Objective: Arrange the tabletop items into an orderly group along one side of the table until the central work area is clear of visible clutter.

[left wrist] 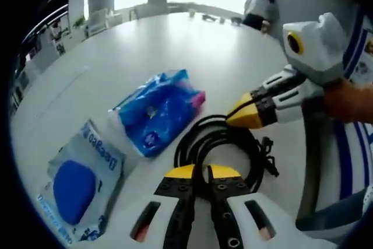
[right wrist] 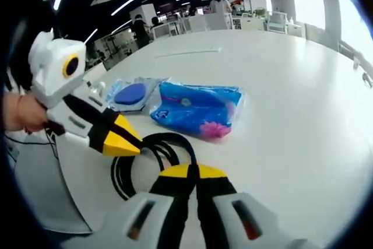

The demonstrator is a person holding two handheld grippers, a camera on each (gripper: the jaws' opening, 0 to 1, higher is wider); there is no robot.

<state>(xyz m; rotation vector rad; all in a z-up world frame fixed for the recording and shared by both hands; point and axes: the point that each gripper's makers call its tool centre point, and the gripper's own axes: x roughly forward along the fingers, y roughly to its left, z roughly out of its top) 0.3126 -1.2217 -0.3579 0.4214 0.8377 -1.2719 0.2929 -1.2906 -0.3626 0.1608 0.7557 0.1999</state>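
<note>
step: gathering the black cable coil (left wrist: 224,144) | left claw (left wrist: 201,173) jaws together at coil's near edge, grip unclear | right claw (right wrist: 195,172) jaws together, same coil | blue packet (left wrist: 158,110) and pouch (left wrist: 81,182) beside coil on white surface (left wrist: 175,45) | next: clamp coil, slide it alongside packets.

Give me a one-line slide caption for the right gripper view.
Both grippers closed over a coiled black cable beside two blue packets.

Both grippers meet over the black cable coil (left wrist: 224,144): left gripper (left wrist: 201,171) jaws pressed together, right gripper (right wrist: 193,171) likewise.
</note>
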